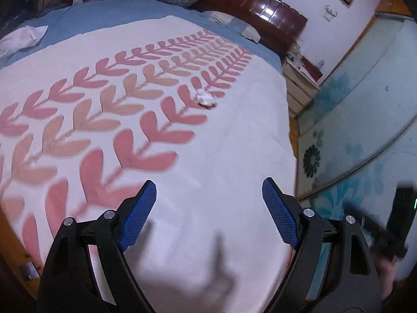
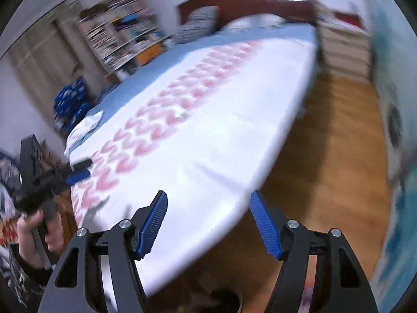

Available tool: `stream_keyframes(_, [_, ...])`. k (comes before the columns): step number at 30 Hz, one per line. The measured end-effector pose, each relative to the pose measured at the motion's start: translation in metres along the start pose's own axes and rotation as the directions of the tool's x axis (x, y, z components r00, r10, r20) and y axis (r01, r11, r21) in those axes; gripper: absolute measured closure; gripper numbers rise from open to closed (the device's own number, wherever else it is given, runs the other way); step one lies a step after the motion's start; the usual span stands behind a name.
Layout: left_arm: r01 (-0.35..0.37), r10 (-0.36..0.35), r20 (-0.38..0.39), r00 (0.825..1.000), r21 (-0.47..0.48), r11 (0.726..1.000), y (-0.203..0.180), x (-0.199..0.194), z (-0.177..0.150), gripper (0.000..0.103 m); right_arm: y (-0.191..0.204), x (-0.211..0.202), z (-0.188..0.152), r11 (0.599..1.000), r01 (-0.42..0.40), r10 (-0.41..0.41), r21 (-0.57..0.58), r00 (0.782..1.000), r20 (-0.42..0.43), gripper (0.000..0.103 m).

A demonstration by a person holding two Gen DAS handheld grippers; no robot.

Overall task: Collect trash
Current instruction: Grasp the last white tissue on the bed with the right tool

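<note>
Left wrist view: the left gripper (image 1: 209,203) shows at the bottom of the frame with its blue ribbed pads spread wide and nothing between them. Beyond it stretches a white bed cover printed with rows of pink and peach leaf shapes (image 1: 221,156). The task's thing, a small crumpled white wad of tissue paper (image 1: 205,97), lies on that cover near the middle of the frame, well apart from the fingers and straight up the picture from the gap between them, barely off to the left. The wad is a rough lump with no clear long axis. A blurred black gripper body shows at the lower right edge.

Right wrist view: the right gripper (image 2: 208,220) sits at the bottom, jaws parted and empty, hanging over the cover's near edge with a brown wooden floor (image 2: 325,156) to its right. Motion blur hides the wad here. At left a hand (image 2: 41,232) holds the other gripper over the cover, so that one seems the better placed for the reach.
</note>
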State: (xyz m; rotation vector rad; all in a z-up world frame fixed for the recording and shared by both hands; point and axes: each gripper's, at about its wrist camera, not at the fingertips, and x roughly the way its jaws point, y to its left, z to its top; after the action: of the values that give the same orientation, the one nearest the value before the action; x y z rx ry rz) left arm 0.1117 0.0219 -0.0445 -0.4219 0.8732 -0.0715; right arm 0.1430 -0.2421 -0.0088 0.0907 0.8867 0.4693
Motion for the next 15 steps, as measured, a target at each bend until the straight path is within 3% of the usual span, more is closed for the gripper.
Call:
stream_keyframes(3, [0.024, -0.022, 0.032, 0.999, -0.035, 0.999, 0.024, 0.010, 0.023, 0.020, 0.039, 0.057, 0.058, 0.994, -0.033, 0.031, -0.104, 0.999, -0.025, 0.039])
stream_keyframes(5, [-0.014, 0.016, 0.074, 0.997, -0.029, 0.999, 0.042, 0.023, 0.042, 0.020, 0.056, 0.105, 0.092, 0.992, -0.044, 0.036, -0.118, 0.997, -0.064, 0.045])
stream_keyframes(8, [0.025, -0.015, 0.069, 0.998, -0.156, 0.987, 0.079, 0.046, 0.058, 0.020, 0.076, 0.157, 0.123, 0.994, -0.057, 0.048, -0.098, 0.994, -0.093, 0.052])
stream_keyframes(10, [0.032, -0.023, 0.038, 0.999, -0.260, 0.965, 0.098, 0.057, 0.064, 0.020, 0.079, 0.193, 0.139, 0.997, -0.045, 0.037, -0.068, 0.993, -0.109, 0.051])
stream_keyframes(15, [0.074, -0.077, 0.004, 0.997, -0.305, 0.950, 0.107, 0.069, 0.074, 0.020, 0.087, 0.268, 0.160, 0.999, -0.002, -0.003, -0.034, 0.990, -0.144, 0.051])
